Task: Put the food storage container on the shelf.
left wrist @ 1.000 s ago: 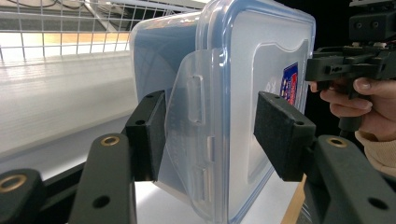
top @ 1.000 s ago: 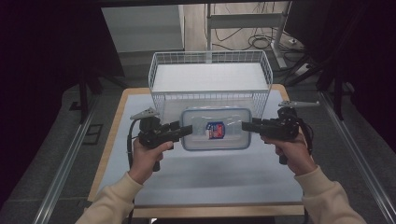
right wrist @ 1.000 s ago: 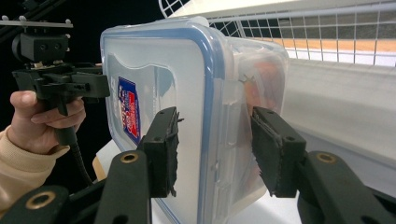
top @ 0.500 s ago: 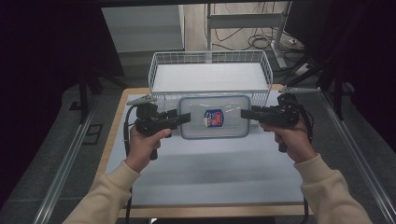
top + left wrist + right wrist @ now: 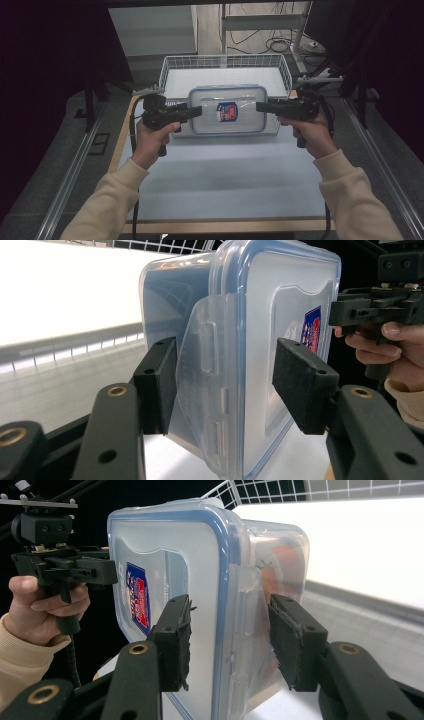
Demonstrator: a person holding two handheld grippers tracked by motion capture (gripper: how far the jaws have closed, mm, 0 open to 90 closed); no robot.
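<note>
A clear plastic container (image 5: 205, 120) with a blue-edged lid and a red and blue label hangs level above the table, over the front rim of the white wire basket (image 5: 172, 70). My left gripper (image 5: 197, 112) is shut on its left end and my right gripper (image 5: 261, 106) on its right end. In the left gripper view the jaws clamp the side clasp of the container (image 5: 280, 315), with the gripper (image 5: 227, 385) around it. The right gripper view has the container (image 5: 170, 555) between the jaws of that gripper (image 5: 230, 640), pads on lid and base.
The light table top (image 5: 225, 180) stretches from the basket to the near wooden edge. Dark curtains stand on both sides. Metal floor rails run along either side of the table. Cables and a stand lie on the floor behind the basket.
Both grippers have lifted the container off the table and carried it away from the person, up to the basket's front rim. Both hands moved forward with it.
</note>
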